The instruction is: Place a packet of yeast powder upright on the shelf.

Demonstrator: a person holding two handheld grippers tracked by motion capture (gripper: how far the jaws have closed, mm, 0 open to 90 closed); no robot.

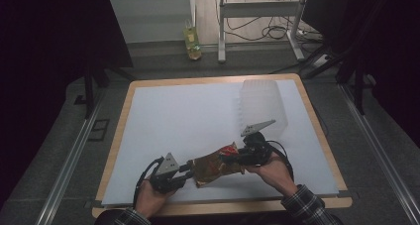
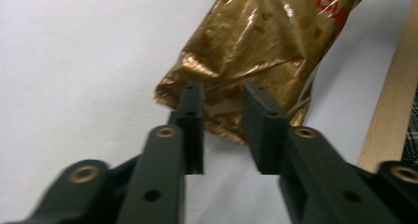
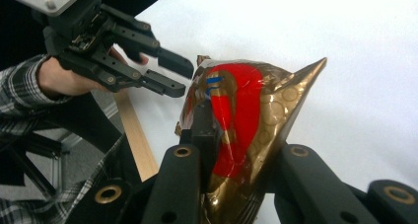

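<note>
The right gripper (image 3: 231, 150) has its jaws clamped on the gold snack bag (image 3: 246, 115); the left gripper (image 2: 222, 130), jaws apart, straddles its near-left end ungripped. The far-right plastic container (image 1: 262, 106) waits.

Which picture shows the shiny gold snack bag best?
The left gripper view: the snack bag shows there big and mostly uncovered, with its crinkled end between open jaws. The right gripper view has it squeezed behind that gripper's own jaws; the high view shows it small and dim between both grippers.
</note>
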